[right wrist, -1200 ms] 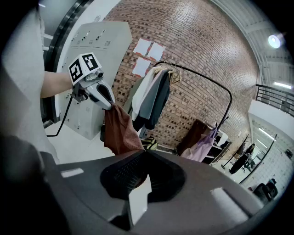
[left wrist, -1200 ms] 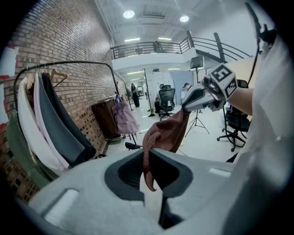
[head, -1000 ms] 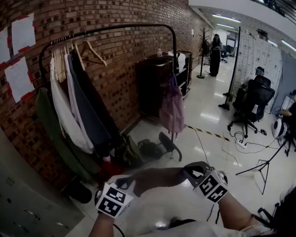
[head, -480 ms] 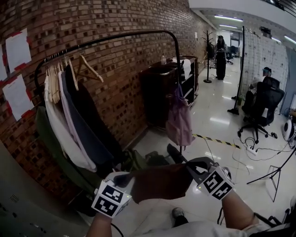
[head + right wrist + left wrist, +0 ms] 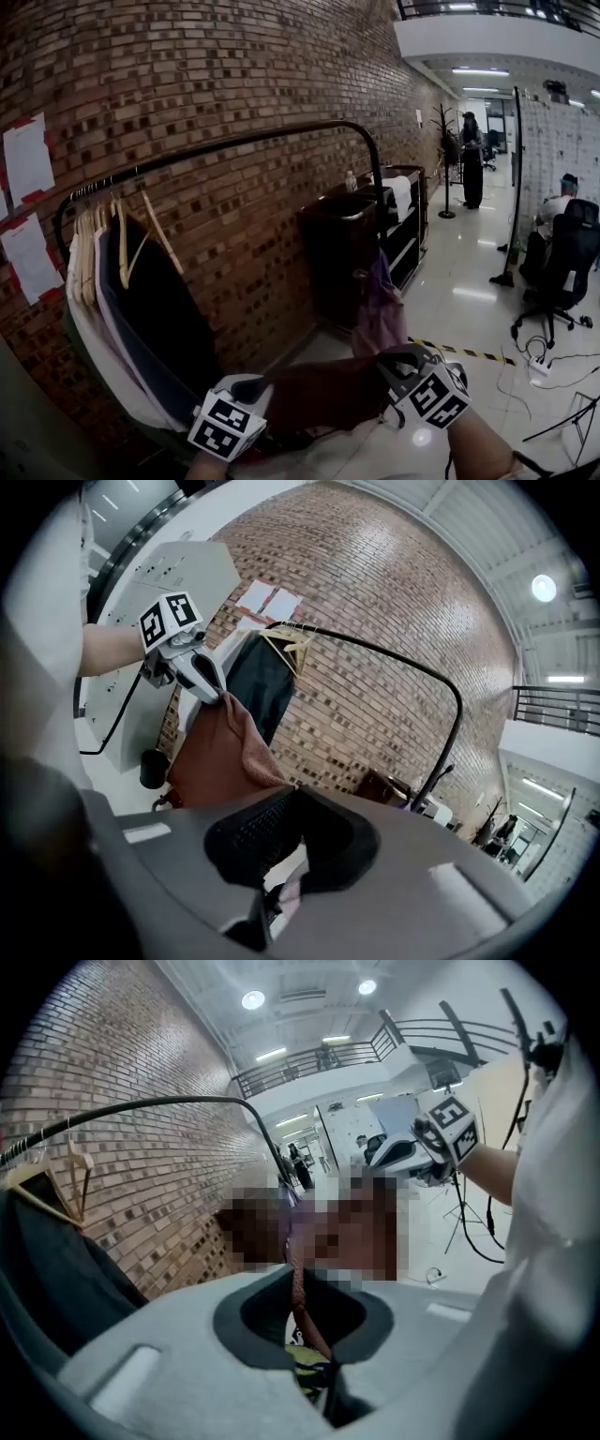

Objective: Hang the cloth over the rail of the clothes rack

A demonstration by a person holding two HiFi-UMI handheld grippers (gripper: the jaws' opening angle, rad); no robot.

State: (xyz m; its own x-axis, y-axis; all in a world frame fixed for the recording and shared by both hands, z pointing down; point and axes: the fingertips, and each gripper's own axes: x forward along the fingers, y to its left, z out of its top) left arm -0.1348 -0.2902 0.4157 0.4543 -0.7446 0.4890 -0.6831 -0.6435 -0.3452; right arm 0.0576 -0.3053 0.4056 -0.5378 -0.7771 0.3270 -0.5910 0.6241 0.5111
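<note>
Rust-brown cloth [image 5: 319,394] held spread out below the rail [image 5: 234,146] of the clothes rack.
Left gripper [image 5: 246,384] has its jaws pinched narrow on the cloth's left edge, and the right gripper [image 5: 392,361] clamps the right edge the same way, so the cloth spans the gap between them. It hangs lower than the rail, clear of it, under the rail's middle and right end. Dark garments [image 5: 150,328] on wooden hangers [image 5: 122,244] crowd the rail's left end, beside the brick wall [image 5: 234,66].

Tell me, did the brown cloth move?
Yes. The cloth rose, ending nearer the rack's rail and reaching the hanging purple bag.
</note>
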